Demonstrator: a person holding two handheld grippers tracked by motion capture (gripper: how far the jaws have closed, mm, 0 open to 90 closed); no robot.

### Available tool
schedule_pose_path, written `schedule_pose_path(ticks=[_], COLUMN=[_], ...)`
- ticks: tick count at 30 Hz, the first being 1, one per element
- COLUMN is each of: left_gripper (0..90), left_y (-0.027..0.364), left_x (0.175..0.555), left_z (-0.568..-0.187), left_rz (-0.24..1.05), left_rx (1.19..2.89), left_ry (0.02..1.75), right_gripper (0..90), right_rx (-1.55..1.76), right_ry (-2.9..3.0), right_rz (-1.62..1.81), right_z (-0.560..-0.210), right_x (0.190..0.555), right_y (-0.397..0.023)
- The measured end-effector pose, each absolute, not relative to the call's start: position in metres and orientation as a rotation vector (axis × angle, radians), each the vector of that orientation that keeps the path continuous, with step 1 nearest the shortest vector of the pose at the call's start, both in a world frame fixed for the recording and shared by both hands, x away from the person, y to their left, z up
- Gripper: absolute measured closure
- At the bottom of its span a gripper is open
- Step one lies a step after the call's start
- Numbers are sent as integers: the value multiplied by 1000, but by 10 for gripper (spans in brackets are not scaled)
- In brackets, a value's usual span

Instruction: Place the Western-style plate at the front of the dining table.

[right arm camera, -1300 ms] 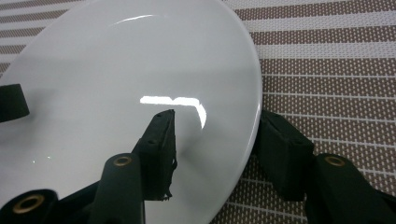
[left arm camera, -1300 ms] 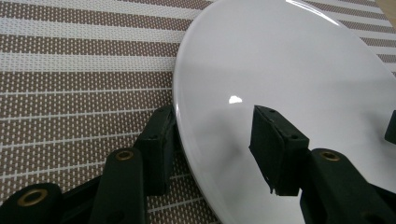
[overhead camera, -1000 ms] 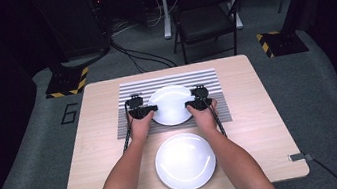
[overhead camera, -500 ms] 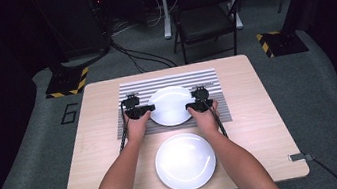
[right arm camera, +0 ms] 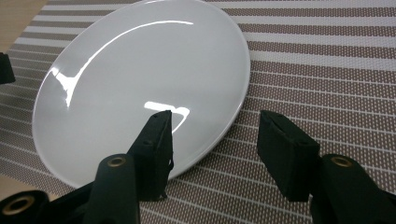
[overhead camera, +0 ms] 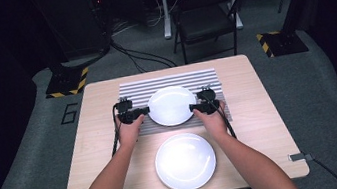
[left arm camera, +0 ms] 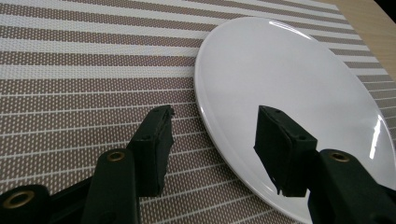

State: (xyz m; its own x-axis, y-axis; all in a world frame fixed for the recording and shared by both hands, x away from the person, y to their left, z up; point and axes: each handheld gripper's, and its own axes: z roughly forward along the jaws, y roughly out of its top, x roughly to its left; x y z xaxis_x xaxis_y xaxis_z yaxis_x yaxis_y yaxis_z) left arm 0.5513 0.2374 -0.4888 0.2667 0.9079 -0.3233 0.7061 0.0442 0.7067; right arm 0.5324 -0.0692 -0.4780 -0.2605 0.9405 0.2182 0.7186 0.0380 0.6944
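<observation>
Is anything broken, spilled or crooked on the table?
Nothing stands out. The far plate lies flat on the striped mat, whole and clean, and the near plate sits on the bare table. The mat lies straight.

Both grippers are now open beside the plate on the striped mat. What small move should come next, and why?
Probably draw both grippers back from the far plate: it lies flat on the striped mat, and the left gripper and right gripper stand open, pressing nothing.

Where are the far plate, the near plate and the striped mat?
far plate (overhead camera: 172, 105), high view, centre of its face
near plate (overhead camera: 185, 161), high view, centre of its face
striped mat (overhead camera: 155, 84), high view, bare far strip
</observation>
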Motion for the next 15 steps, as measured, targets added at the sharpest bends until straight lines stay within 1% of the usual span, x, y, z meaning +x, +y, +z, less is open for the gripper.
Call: schedule_pose_path(ticks=[15], left_gripper=[440], left_y=[247], left_x=[518], left_z=[-486], left_rz=[284], left_rx=[1748], left_ry=[1416], right_gripper=[444], right_rx=[1660], right_ry=[2061], right_rz=[1150], right_z=[-473], right_x=[499], right_y=[-89])
